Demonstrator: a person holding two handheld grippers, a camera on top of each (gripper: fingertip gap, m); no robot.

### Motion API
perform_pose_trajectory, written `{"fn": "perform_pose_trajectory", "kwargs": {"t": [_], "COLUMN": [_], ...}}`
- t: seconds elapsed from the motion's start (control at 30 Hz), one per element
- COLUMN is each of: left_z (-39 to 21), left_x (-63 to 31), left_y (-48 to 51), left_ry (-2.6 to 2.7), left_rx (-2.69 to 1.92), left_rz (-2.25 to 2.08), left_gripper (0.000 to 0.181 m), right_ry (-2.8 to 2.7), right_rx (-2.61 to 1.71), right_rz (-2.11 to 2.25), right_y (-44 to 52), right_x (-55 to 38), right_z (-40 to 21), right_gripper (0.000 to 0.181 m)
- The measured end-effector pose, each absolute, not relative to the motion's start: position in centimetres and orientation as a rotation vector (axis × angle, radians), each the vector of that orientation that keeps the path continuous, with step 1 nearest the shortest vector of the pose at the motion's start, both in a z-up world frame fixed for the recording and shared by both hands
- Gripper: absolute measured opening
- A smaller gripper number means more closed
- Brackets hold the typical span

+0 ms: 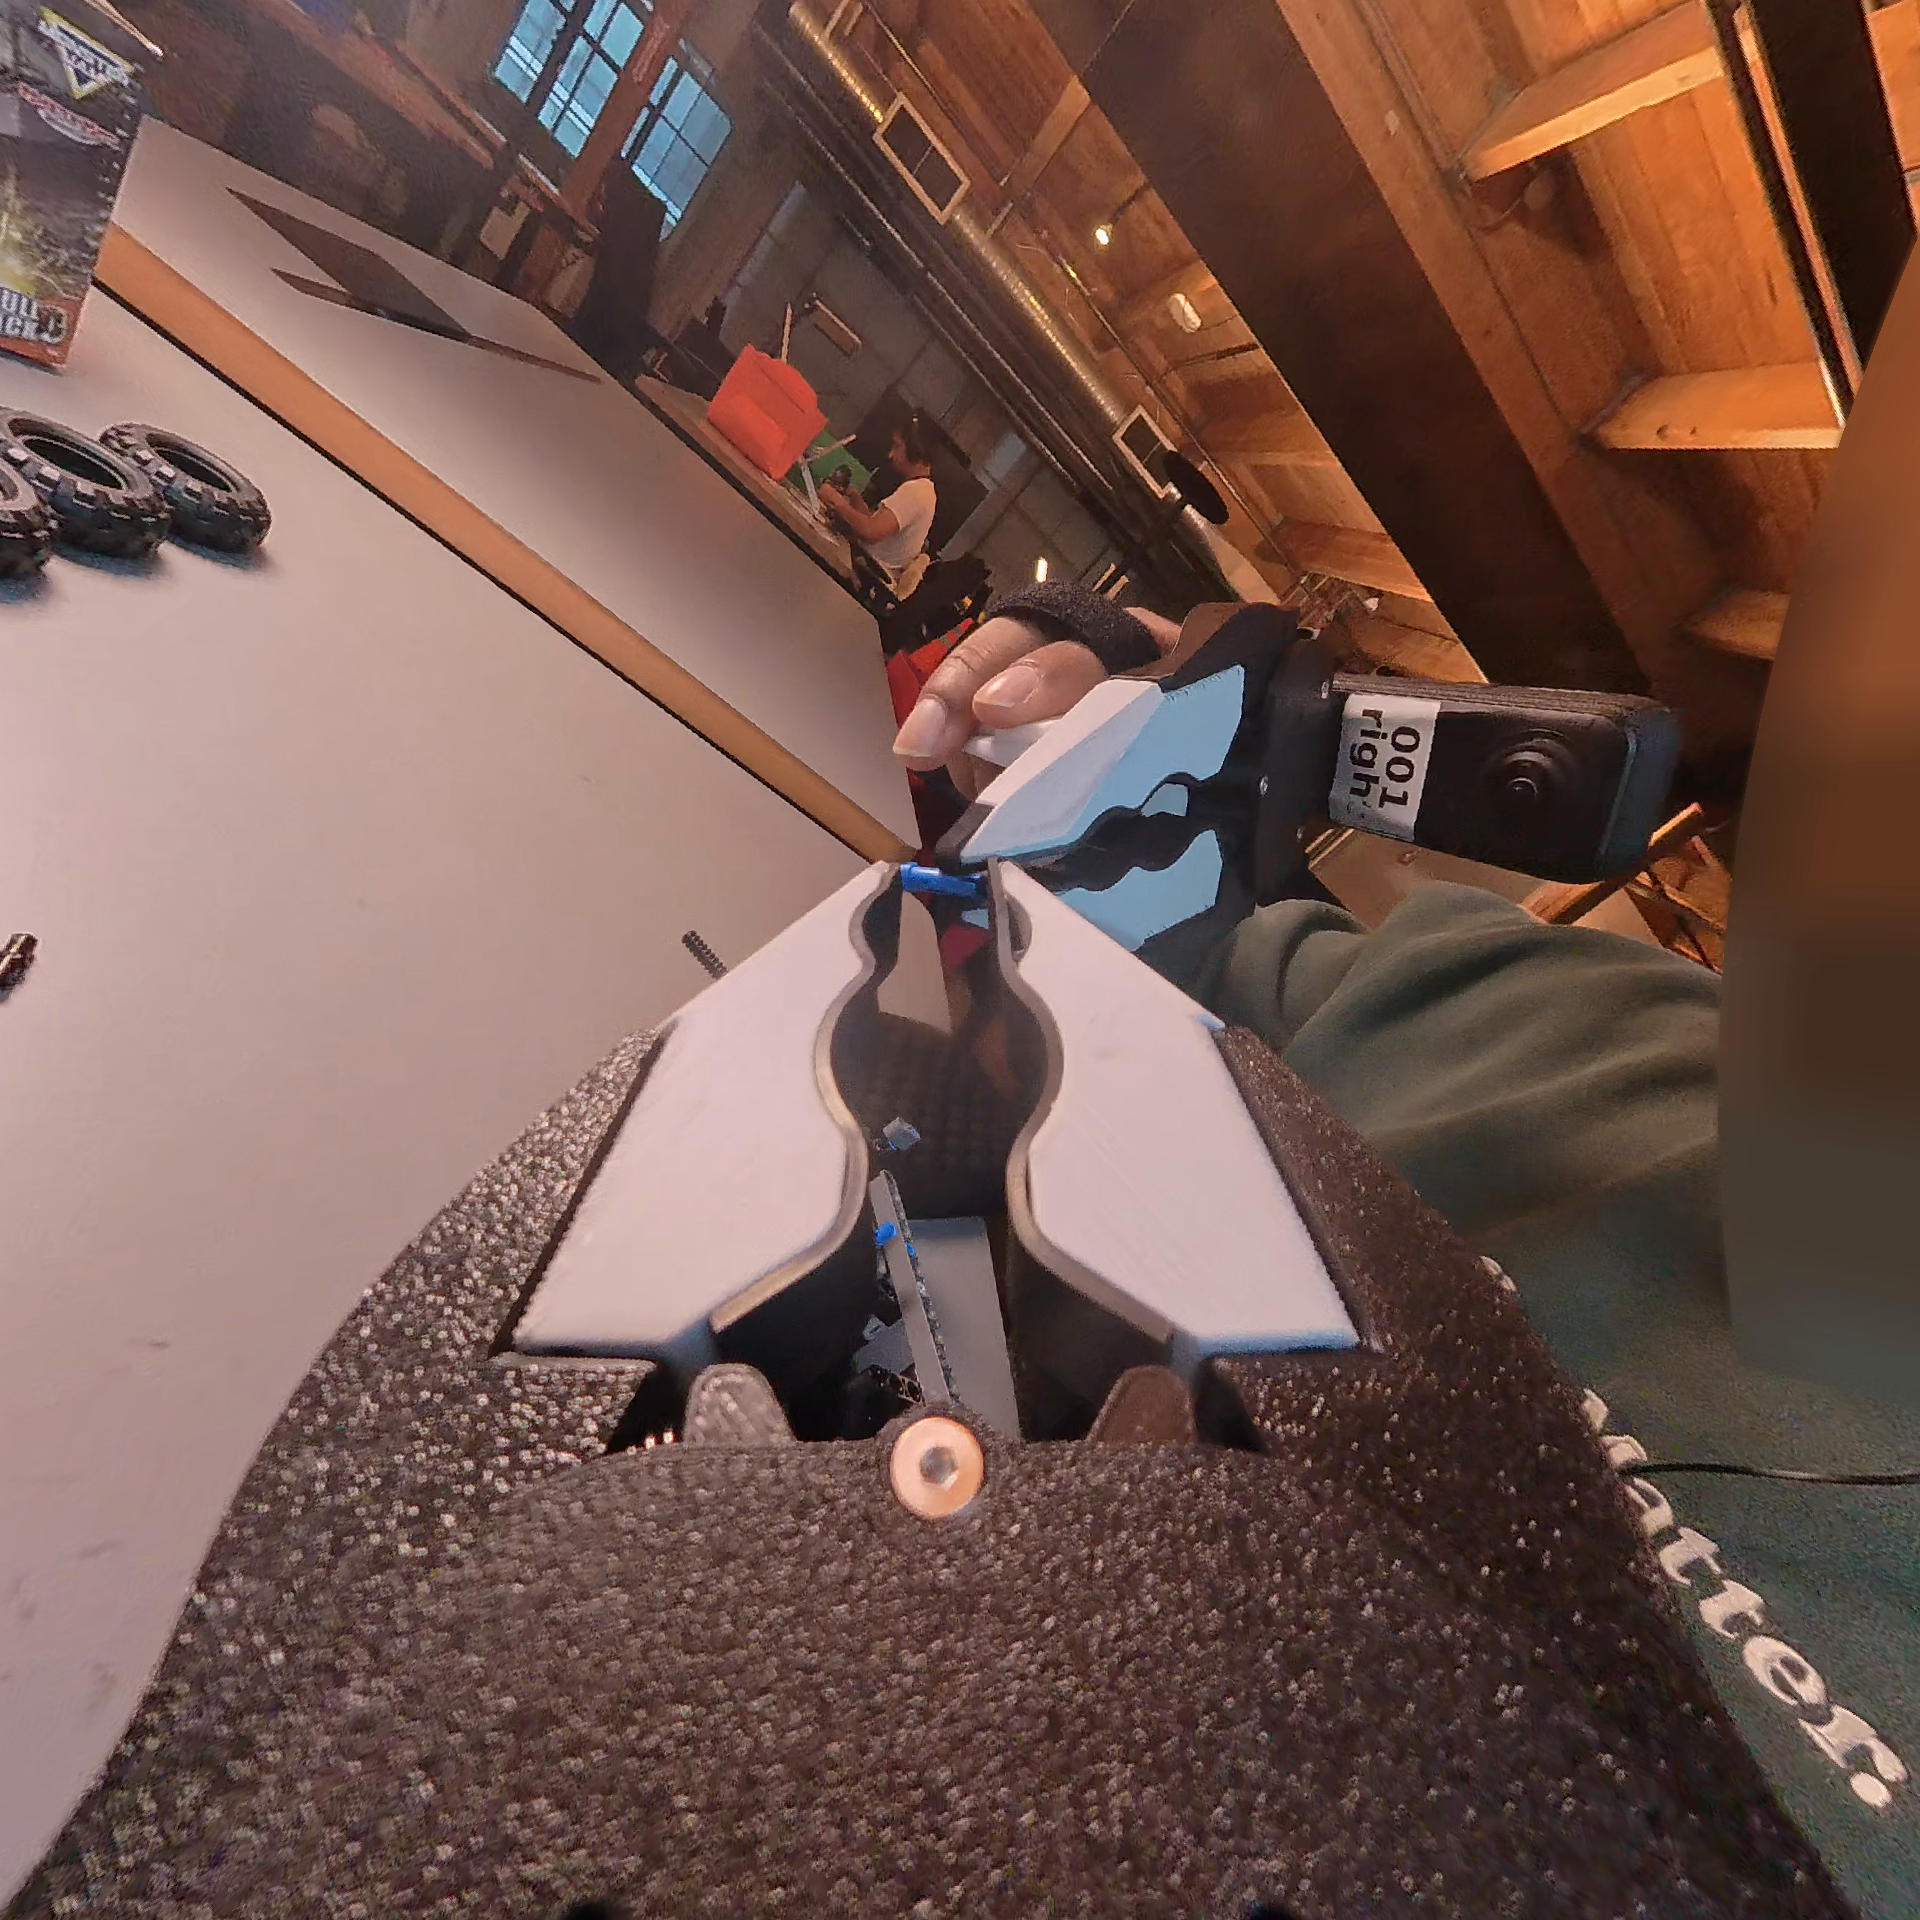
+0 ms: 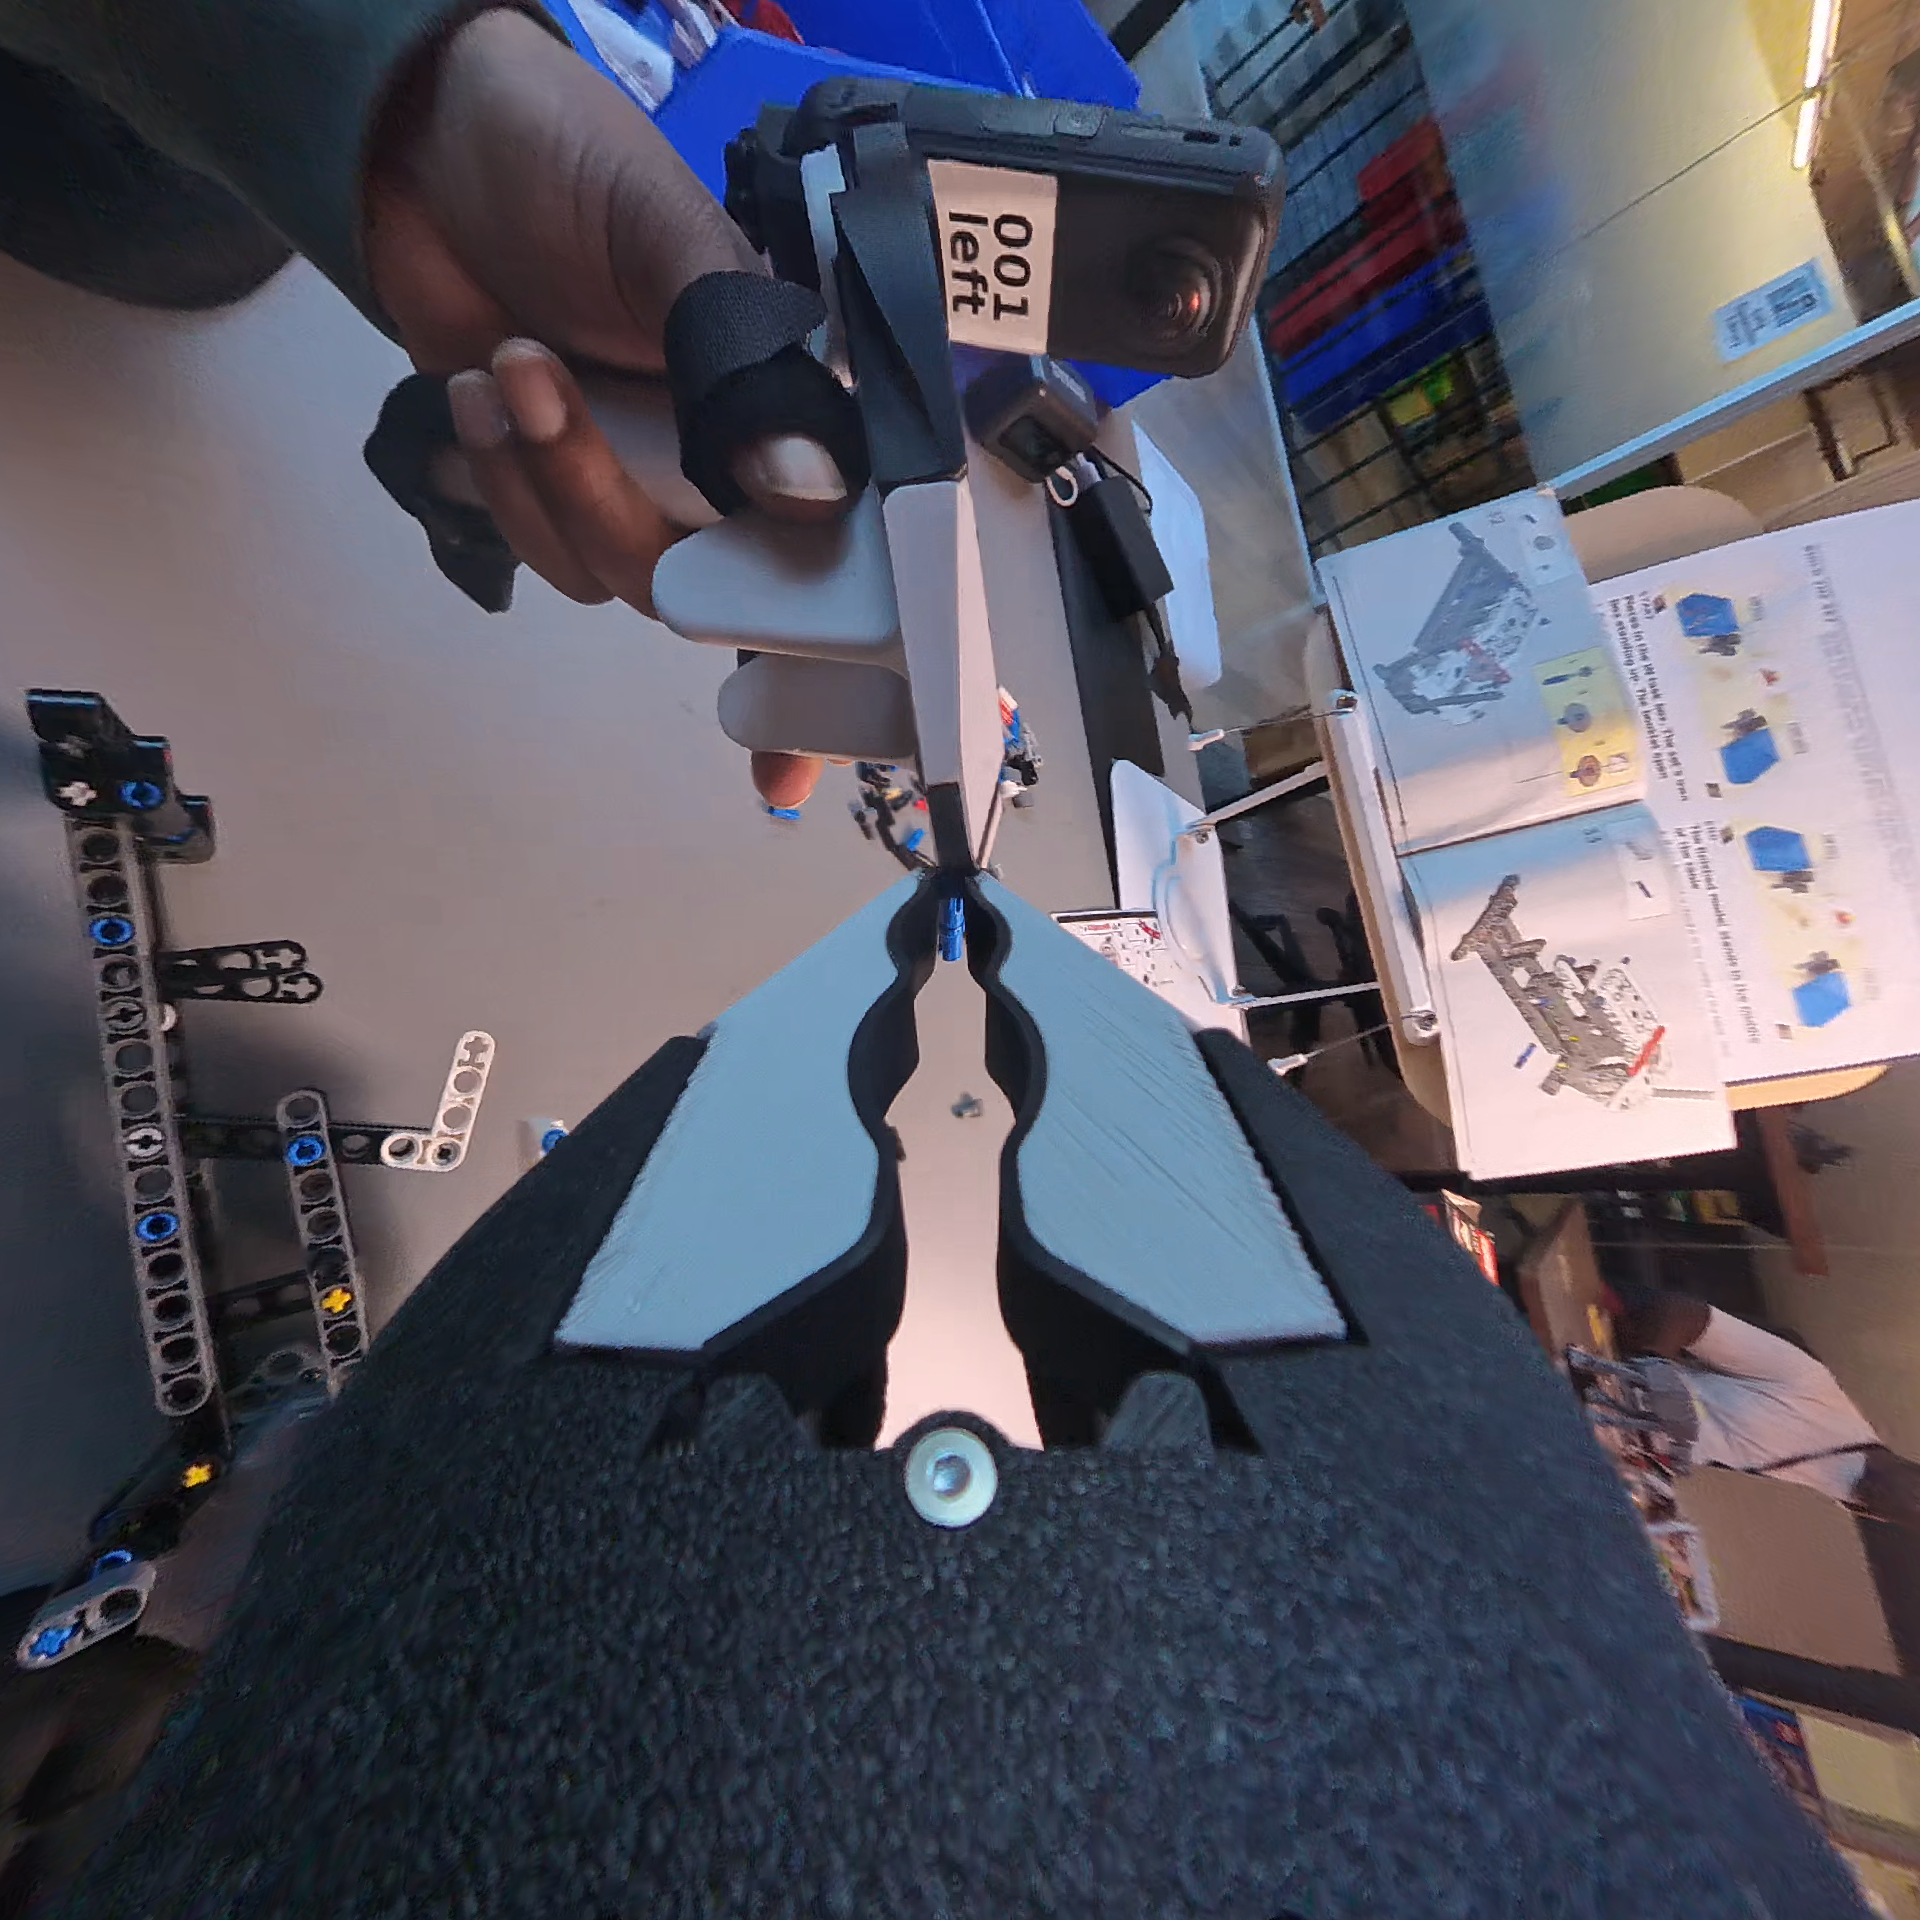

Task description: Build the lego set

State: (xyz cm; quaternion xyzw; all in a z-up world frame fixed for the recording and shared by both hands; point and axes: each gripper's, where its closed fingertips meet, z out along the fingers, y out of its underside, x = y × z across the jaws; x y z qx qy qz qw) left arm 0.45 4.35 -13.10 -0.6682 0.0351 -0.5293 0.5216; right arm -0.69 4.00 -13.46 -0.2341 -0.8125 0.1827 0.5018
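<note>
Blue connector pin (image 1: 940,881) pinched at both tips: left gripper (image 1: 943,883) and right gripper (image 2: 951,925) meet mid-air, a handover. Next, one must release; chassis frame (image 2: 145,1091) waits on the table.

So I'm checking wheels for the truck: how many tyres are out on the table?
3 show at the table's left edge: one, another, a third cut off. More may be out of frame.

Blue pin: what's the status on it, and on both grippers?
Both grippers closed on the blue pin, left gripper and right gripper tip to tip above the table. Frame lies apart. Nothing in the way.
</note>
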Motion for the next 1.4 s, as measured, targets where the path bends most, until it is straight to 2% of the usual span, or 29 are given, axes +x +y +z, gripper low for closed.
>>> {"fn": "perform_pose_trajectory", "kwargs": {"t": [0.2,0.47,0.63,0.8,0.97,1.4], "left_z": [-12.9,-11.0,-10.3,-10.7,-10.7,-11.2], "left_x": [0.4,1.3,1.4,2.1,2.2,2.6], "left_y": [4.2,2.2,1.5,1.5,1.4,1.5], "left_ry": [0.087,0.21,0.244,0.256,0.26,0.25], "left_rx": [-1.583,-1.402,-1.33,-1.331,-1.315,-1.306], "left_rz": [-1.297,-1.499,-1.568,-1.596,-1.617,-1.663], "left_gripper": [0.006,0.004,0.004,0.004,0.004,0.004], "right_ry": [-1.915,-1.84,-1.775,-1.755,-1.765,-1.766], "right_rx": [-0.54,-0.55,-0.544,-0.536,-0.547,-0.563], "right_rz": [0.383,0.762,0.94,0.993,1.017,1.078], "right_y": [4.1,2.6,2.1,1.8,1.9,1.6], "right_x": [-0.9,0.4,1.7,2.1,2.4,2.5], "right_z": [-13.3,-12.1,-11.1,-10.9,-11.2,-11.5], "right_gripper": [0.005,0.018,0.015,0.005,0.011,0.006]}}
